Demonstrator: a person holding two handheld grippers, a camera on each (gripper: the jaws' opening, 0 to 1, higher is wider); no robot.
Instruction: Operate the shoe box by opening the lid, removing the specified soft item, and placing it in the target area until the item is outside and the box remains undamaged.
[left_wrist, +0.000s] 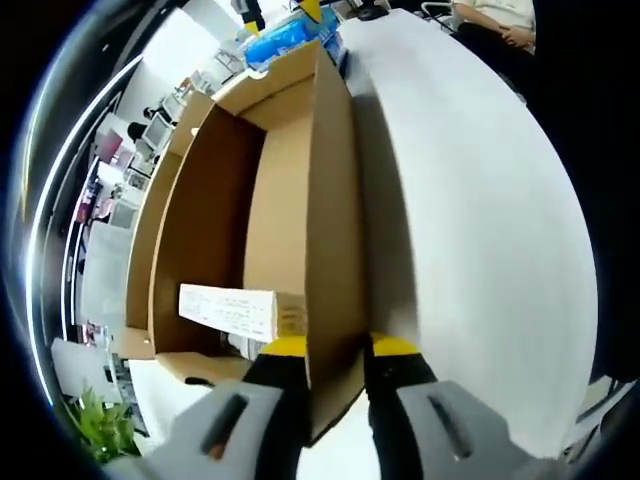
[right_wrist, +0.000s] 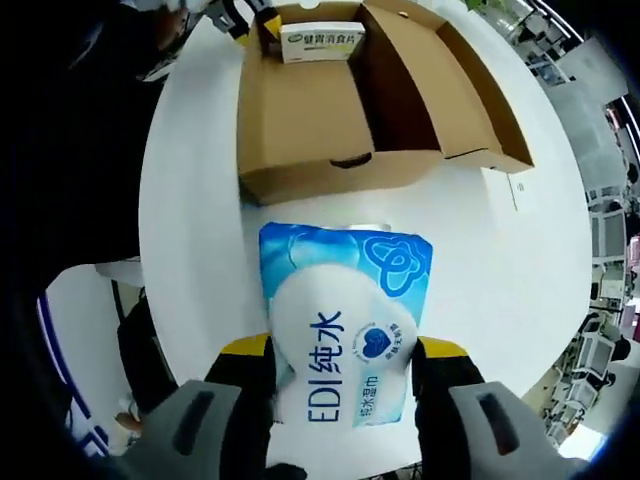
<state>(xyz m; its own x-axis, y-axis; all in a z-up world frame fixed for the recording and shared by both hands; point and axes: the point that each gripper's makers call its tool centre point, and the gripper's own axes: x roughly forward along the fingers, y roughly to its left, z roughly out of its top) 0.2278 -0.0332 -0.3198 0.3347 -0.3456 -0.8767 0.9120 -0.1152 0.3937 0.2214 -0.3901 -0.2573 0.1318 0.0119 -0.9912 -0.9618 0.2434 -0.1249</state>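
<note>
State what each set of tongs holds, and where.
Left tongs clamp the shoe box wall edge; right tongs grip the blue wipes pack by its near end.

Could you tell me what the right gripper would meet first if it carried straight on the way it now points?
Holding the blue wet-wipe pack, the right gripper points at the open cardboard shoe box. The pack's leading edge would probably touch the box's near wall first; the gap looks small, though depth is unclear.

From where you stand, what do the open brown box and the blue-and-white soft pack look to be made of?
The open brown box looks like matte corrugated cardboard: plain tan walls, folded flaps, thin cut edges. The blue-and-white soft pack seems to be a glossy plastic film wrapper, probably wet wipes: it bulges and shines between the right gripper jaws.
</note>
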